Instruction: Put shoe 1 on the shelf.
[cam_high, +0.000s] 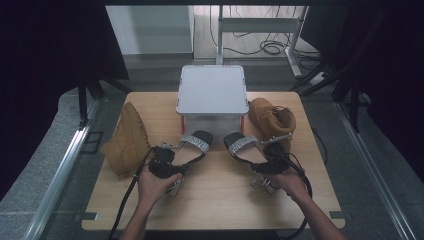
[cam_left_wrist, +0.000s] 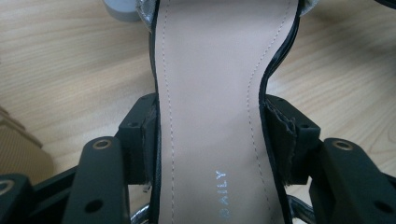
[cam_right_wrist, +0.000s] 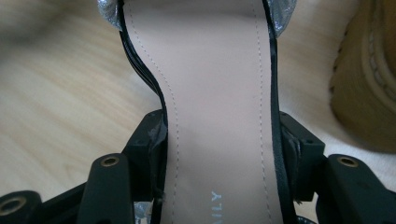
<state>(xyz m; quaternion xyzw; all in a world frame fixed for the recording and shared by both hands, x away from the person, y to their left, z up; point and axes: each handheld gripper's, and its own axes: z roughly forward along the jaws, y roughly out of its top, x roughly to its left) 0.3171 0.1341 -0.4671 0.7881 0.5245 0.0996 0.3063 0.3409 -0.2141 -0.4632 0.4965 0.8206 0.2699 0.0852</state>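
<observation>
Two black sandals with silver glitter toe straps and beige insoles are on the wooden table (cam_high: 215, 200). My left gripper (cam_high: 172, 167) is shut on the left sandal (cam_high: 196, 142), toe pointing away toward the box. In the left gripper view the pads (cam_left_wrist: 140, 140) press both edges of the left sandal (cam_left_wrist: 210, 70) at its narrow waist. My right gripper (cam_high: 265, 165) is shut on the right sandal (cam_high: 242, 145) the same way. In the right gripper view its pads (cam_right_wrist: 299, 149) squeeze the right sandal (cam_right_wrist: 215, 70) at mid-sole.
A white lidded box (cam_high: 212, 90) stands at the back centre of the table. One tan boot (cam_high: 127, 140) lies on its side at the left. A second tan boot (cam_high: 272, 117) stands at the right, close beside the right sandal.
</observation>
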